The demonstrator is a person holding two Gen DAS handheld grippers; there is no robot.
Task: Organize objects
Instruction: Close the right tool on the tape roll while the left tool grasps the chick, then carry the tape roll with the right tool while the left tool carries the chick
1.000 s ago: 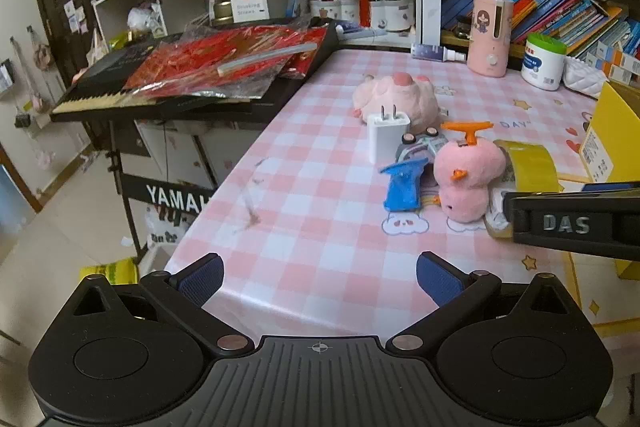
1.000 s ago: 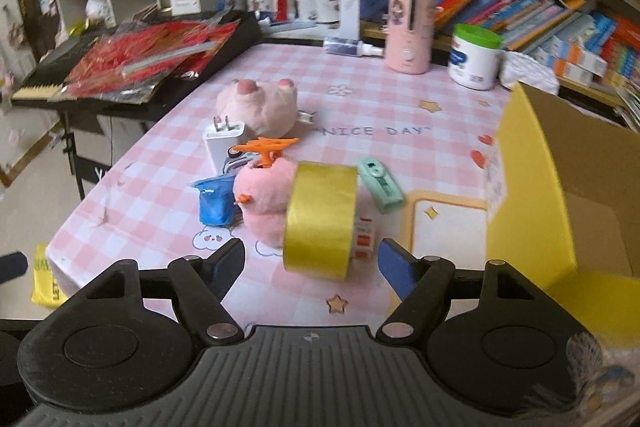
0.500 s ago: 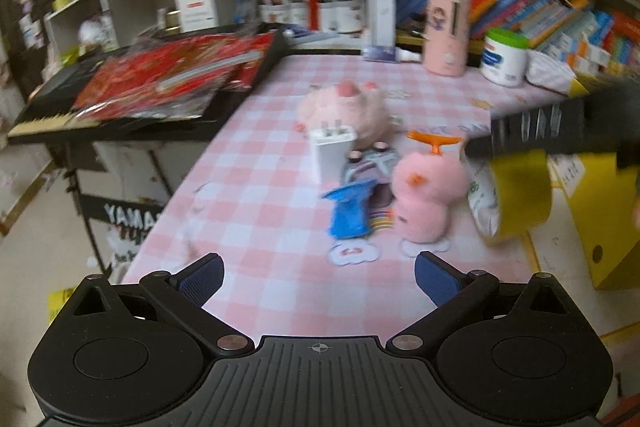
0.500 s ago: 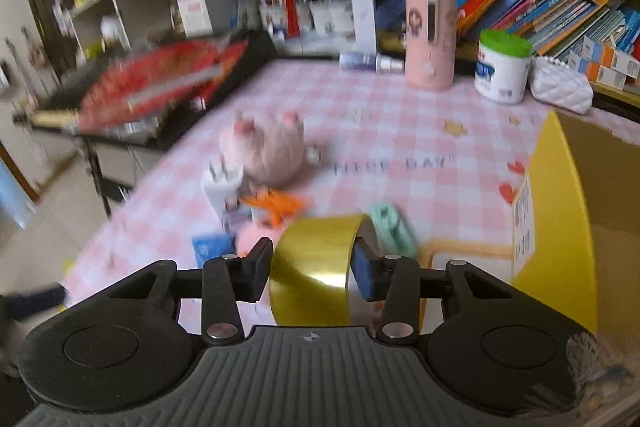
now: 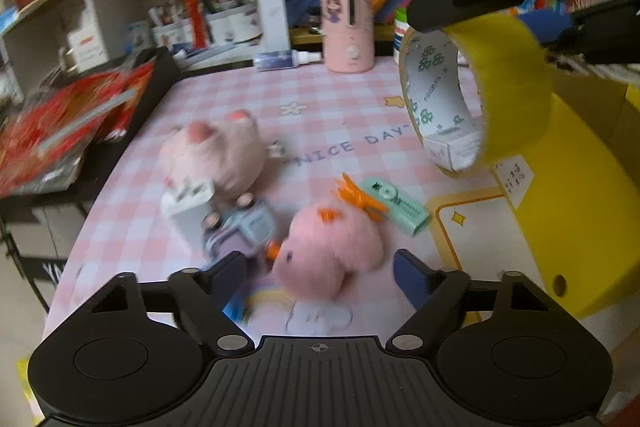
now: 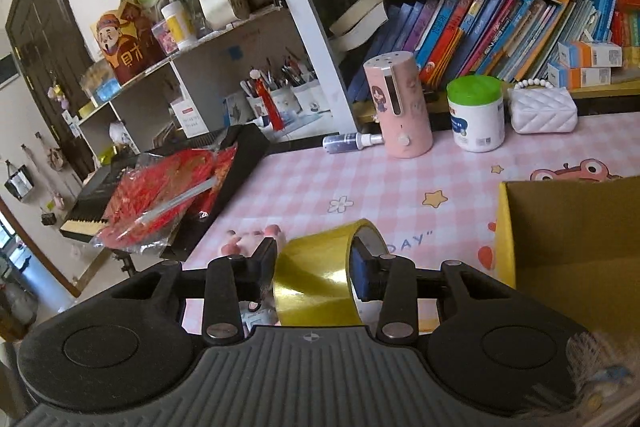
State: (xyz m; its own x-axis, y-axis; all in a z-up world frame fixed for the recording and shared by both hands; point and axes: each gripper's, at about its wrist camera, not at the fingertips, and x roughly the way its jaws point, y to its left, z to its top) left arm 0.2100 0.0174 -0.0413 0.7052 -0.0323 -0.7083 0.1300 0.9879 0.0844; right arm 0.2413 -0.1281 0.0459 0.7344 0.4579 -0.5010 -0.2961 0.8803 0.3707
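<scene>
Left wrist view, from left to right: a red foil packet [image 5: 60, 131] lies blurred over the black keyboard [image 5: 132, 99] at the counter's [image 5: 328, 107] edge; beside it a pale pink plush [image 5: 216, 151] rests on the pink checked cloth, with a white charger [image 5: 186, 203] and a small toy car [image 5: 244, 227] in front, both smeared by motion and hard to read. The left hand-held gripper [image 5: 320, 267] hovers with its jaws closing on either side of a round pink plush [image 5: 328, 251] topped by an orange propeller [image 5: 356, 197]; the pads do not appear to press it, though blur hides the left fingertip's edge. A mint-green correction tape [image 5: 400, 205] lies just beyond. At upper right the yellow tape roll [image 5: 504, 83] hangs off the counter, clamped in the right hand-held gripper, whose body is cut off by the frame, next to the yellow box [image 5: 580, 195]. Right wrist view: the right hand-held gripper [image 6: 314, 259] is closing, its pads squeezing the tape roll [image 6: 316, 275], which conceals most of the toys below; the box's [image 6: 560, 227] brown interior runs out of frame at right.
</scene>
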